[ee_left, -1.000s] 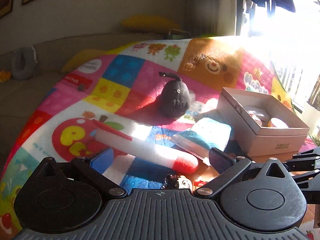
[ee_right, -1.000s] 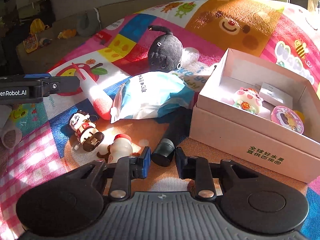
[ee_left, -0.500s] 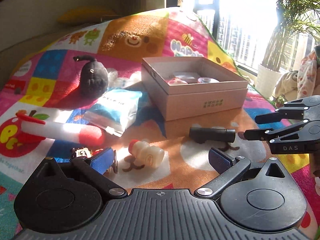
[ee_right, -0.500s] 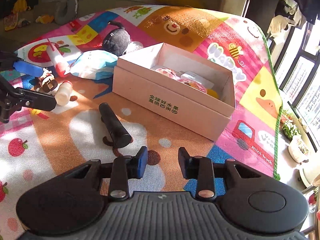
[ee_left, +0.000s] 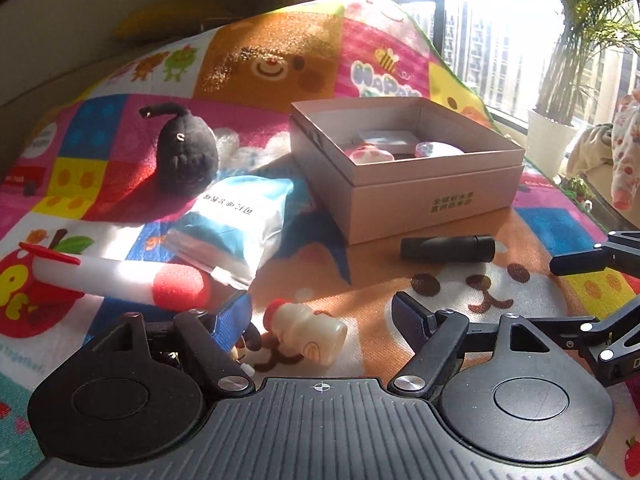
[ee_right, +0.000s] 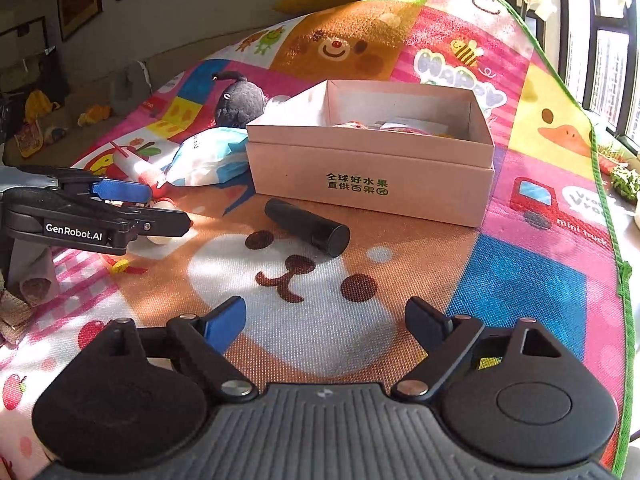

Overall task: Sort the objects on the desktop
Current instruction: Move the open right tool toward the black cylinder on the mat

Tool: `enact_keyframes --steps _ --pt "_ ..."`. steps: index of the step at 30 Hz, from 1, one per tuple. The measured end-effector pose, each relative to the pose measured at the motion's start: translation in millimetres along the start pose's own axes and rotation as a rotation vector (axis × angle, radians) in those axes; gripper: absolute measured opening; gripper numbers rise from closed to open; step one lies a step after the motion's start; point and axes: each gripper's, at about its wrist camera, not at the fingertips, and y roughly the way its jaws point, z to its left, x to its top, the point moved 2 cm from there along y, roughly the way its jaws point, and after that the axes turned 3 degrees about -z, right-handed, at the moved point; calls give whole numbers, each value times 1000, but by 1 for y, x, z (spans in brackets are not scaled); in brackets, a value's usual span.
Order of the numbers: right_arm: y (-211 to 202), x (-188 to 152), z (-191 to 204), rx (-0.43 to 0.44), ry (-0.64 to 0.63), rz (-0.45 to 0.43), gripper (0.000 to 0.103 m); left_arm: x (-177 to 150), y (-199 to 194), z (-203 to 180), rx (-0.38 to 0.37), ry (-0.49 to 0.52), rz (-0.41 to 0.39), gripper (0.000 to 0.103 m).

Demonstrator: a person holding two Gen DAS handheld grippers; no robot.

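A pink cardboard box (ee_left: 432, 204) (ee_right: 372, 184) stands open on the colourful mat and holds several small toys. A black cylinder (ee_left: 448, 248) (ee_right: 308, 227) lies in front of it. A small cream bottle with a red cap (ee_left: 308, 328) lies just ahead of my left gripper (ee_left: 324, 316), which is open and empty. My right gripper (ee_right: 326, 320) is open and empty, a short way before the black cylinder. A black plush toy (ee_left: 184, 156) (ee_right: 240, 100), a blue-white packet (ee_left: 236, 216) (ee_right: 208, 156) and a white foam tube with a red tip (ee_left: 120, 276) lie left of the box.
The play mat (ee_right: 540, 264) ends at a green hem on the right. A potted plant (ee_left: 560, 132) and window stand beyond it. The left gripper shows at the left of the right wrist view (ee_right: 100, 216). A small figurine is partly hidden behind my left blue finger (ee_left: 230, 314).
My right gripper has opened wide and backed away from the black cylinder. My left gripper has swung right toward the box and now sits over the small bottle.
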Motion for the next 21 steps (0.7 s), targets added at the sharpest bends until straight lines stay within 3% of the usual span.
enact_keyframes --steps 3,8,17,21 --pt "0 0 0 -4 4 -1 91 -1 -3 -9 -71 15 9 85" --pt "-1 0 -5 -12 34 -6 96 -12 -9 -9 -78 19 36 94" --pt "3 1 -3 -23 19 20 102 -6 -8 40 47 -53 28 95" --pt "6 1 1 -33 1 38 103 -3 -13 34 -39 -78 22 95"
